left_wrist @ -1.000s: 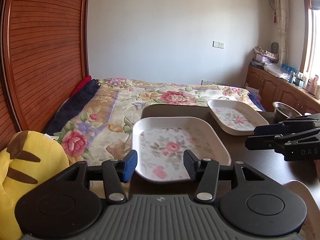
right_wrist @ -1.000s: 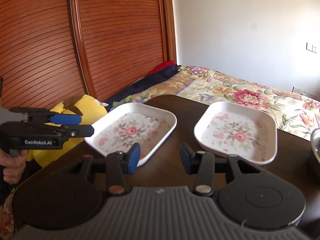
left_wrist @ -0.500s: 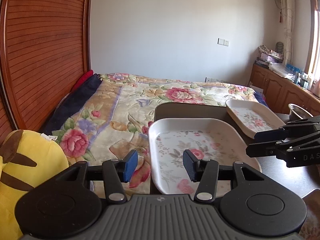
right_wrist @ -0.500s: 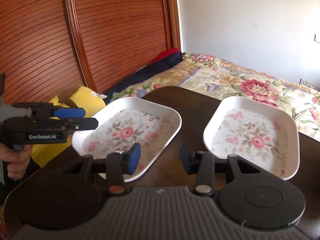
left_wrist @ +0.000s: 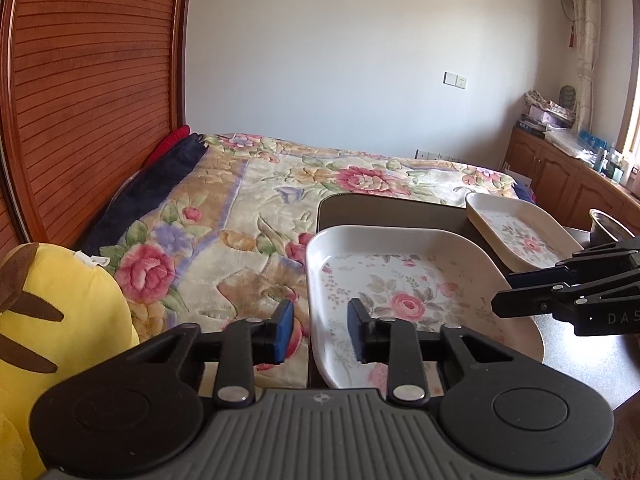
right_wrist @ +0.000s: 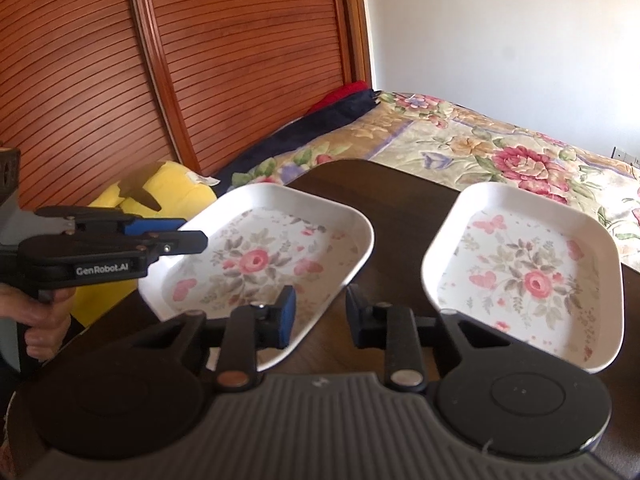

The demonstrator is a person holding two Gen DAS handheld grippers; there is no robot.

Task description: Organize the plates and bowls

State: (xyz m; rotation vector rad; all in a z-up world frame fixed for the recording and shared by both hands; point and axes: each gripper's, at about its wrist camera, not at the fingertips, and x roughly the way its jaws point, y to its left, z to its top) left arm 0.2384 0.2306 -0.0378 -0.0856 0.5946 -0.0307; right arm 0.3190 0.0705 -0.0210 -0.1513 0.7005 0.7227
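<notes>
**On the dark bench: two flowered plates, both grippers hovering**

Right at the near edge of the bench [right_wrist: 404, 196], the left gripper [left_wrist: 320, 330] has its jaws spread apart with nothing between them. They sit either side of the near left rim of the closer plate [left_wrist: 404, 276], one blue pad outside it and one over the inside, but I can't tell if either actually touches. That plate is a white rounded rectangle with a pink rose print, sitting flat on the bench's left corner, with one edge poking out past the bench toward the bed.

The right gripper [right_wrist: 320, 316] is also released, jaws wide and empty, hanging above the bare strip of wood between the two plates. From its camera you can see a hand [right_wrist: 44, 320] wrapped around the left gripper's handle off on the left side.

A bit further along the bench is the second plate [right_wrist: 528, 276], same rose pattern, lying flat and clearly apart from the first one. Past that, at the right edge of the left camera's view, a metal bowl [left_wrist: 606, 224] peeks in, mostly cut off.

Beside the bench there's a yellow plush toy [left_wrist: 60, 320], then the bed with its floral blanket [left_wrist: 280, 184], a slatted wooden panel [right_wrist: 240, 52] along one side, and low wooden cabinets [left_wrist: 560, 176] under the window.
</notes>
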